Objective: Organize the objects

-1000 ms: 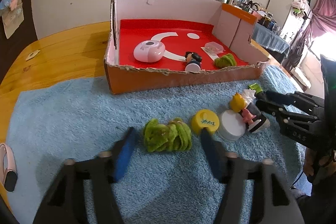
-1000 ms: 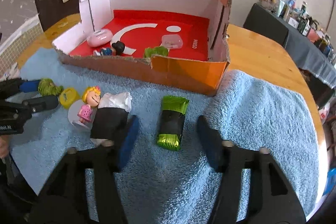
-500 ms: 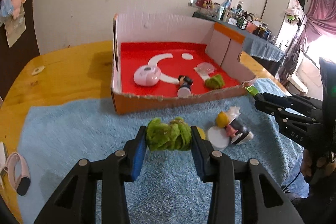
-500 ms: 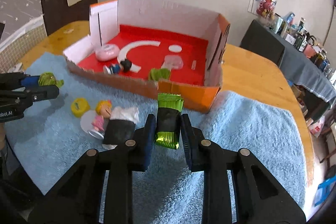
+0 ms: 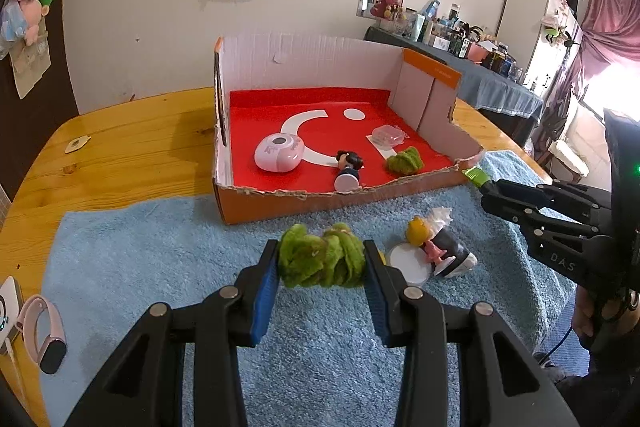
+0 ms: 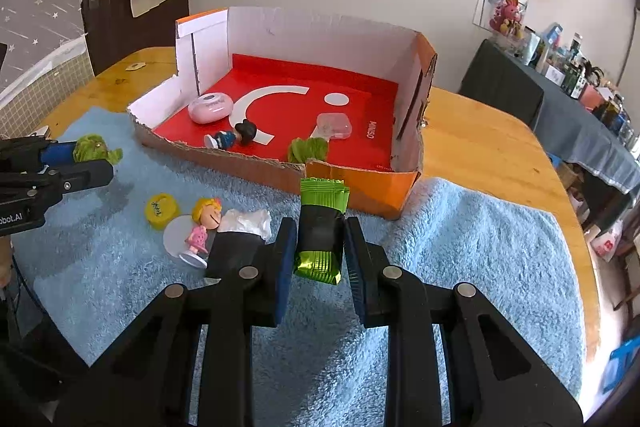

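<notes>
Now the left gripper [image 5: 322, 263] has its jaws pinching a fuzzy green scrunchie [image 5: 322, 261], held clear above the blue towel [image 5: 160, 267]. Its partner, the right gripper [image 6: 320, 251], has its jaws pinching a green-and-black foil packet [image 6: 321, 231] above the same towel. Ahead sits a cardboard box [image 6: 360, 183] with a red floor, holding a pink case [image 5: 279, 157] and a small figure [image 5: 348, 171]. Everything rests on a wooden tabletop [image 5: 132, 155] before a white wall [image 5: 132, 7].

The fluffy green scrunchie [image 5: 322, 261] sat between the left gripper's fingers [image 5: 264, 291]. The green-and-black foil packet [image 6: 320, 235] sat between the right gripper's fingers [image 6: 285, 259]. Beyond both lay the open red-floored cardboard box [image 5: 280, 197].
</notes>
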The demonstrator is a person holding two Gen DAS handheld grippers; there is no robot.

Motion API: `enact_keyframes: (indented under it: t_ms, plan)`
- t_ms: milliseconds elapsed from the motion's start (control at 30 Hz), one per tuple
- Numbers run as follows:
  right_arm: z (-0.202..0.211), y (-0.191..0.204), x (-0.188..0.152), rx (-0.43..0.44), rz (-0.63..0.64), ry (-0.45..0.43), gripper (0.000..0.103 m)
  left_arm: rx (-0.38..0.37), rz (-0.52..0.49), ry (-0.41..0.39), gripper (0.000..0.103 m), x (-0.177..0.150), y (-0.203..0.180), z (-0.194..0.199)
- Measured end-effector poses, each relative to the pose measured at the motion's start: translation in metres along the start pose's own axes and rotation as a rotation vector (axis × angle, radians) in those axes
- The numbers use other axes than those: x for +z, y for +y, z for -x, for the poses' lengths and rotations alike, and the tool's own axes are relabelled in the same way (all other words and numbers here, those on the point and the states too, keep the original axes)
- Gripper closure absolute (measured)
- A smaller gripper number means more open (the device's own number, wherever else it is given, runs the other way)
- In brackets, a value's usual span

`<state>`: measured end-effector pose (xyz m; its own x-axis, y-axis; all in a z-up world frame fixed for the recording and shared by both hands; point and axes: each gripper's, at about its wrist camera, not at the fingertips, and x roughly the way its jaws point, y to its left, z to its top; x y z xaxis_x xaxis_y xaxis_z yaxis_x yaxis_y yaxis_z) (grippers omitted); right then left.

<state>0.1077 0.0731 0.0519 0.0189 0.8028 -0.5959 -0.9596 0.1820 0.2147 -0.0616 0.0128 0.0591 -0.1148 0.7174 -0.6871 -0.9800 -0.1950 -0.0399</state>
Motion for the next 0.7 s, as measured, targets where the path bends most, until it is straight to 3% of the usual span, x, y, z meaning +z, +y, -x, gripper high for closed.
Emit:
enact_keyframes:
  t_ms: [333, 700]
  plan:
    - [0.008, -0.001, 0.012, 0.002, 0.012, -0.023, 0.080, 0.002, -0.018, -0.031, 0.061, 0.013, -0.004, 0.011]
    - [-0.005, -0.010, 0.068, 0.005, 0.031, -0.043, 0.080, -0.003, -0.042, -0.063, 0.061, 0.064, -0.003, 0.001]
